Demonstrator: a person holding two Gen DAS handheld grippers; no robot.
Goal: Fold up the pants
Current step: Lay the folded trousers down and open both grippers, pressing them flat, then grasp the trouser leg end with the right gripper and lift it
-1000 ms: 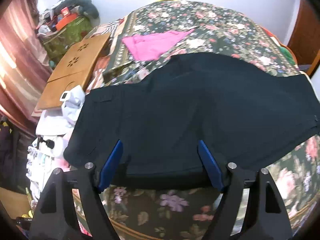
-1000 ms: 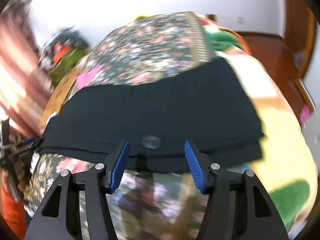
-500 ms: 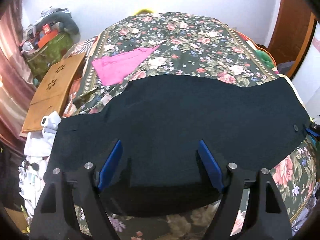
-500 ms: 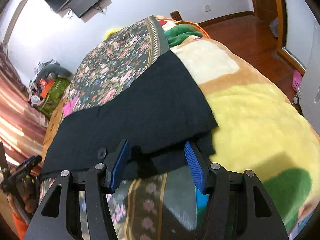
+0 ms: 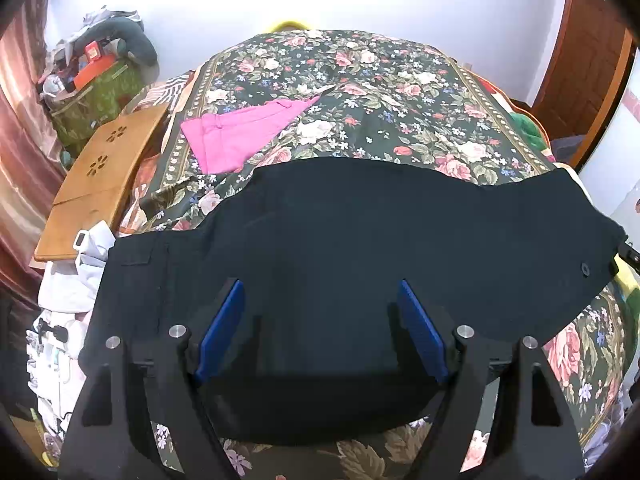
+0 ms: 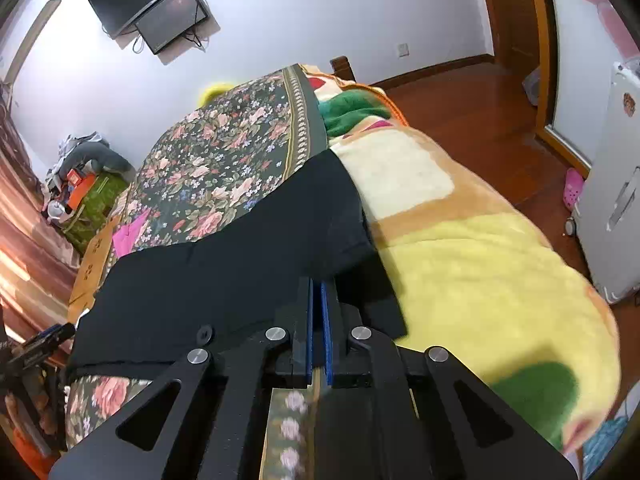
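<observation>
While draped over a floral bedspread (image 5: 400,80), stretched flat from left to right along its near edge: black pants (image 5: 360,240), waistband end to the right. Just right of that end, touching the cloth: a plush yellow blanket (image 6: 460,272) with green patches. High on the far wall, a dark television (image 6: 160,12). Off the bed's left side, a wooden board (image 5: 104,168) with flower cut-outs. Farther back on the bedspread, apart from the pants, a folded pink garment (image 5: 240,132). Above the pants' near hem: the left gripper (image 5: 320,292), blue pads spread wide, dark cloth showing between them, nothing clamped. At the waistband corner: the right gripper (image 6: 316,284), jaws having just been closing, now pressed together and pinching the pants' edge. Near that corner, a small round button (image 5: 585,268).
</observation>
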